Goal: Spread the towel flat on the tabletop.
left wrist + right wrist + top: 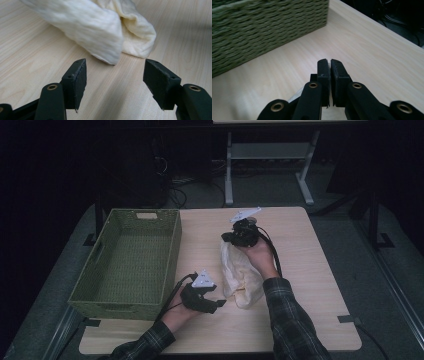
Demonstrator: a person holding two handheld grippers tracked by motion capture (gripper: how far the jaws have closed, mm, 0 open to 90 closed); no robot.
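A cream cloth (241,272) lies crumpled on the wooden table (305,270), running from mid-table toward the front. Its folded near end (105,32) lies just beyond my left gripper (115,70), which is open, close above the tabletop, with nothing between its jaws. In the high view my left gripper (219,303) sits at the cloth's front left. My right gripper (231,238) is at the cloth's far end. Its jaws (329,61) are pressed together, pointing toward the basket, with a pale sliver of cloth (295,97) beneath them.
A green woven basket (172,251) stands on the table's left half, its wall (262,32) close ahead of my right gripper. Bare tabletop lies right of the cloth. Behind the table are a desk frame (229,175) and cables on the floor.
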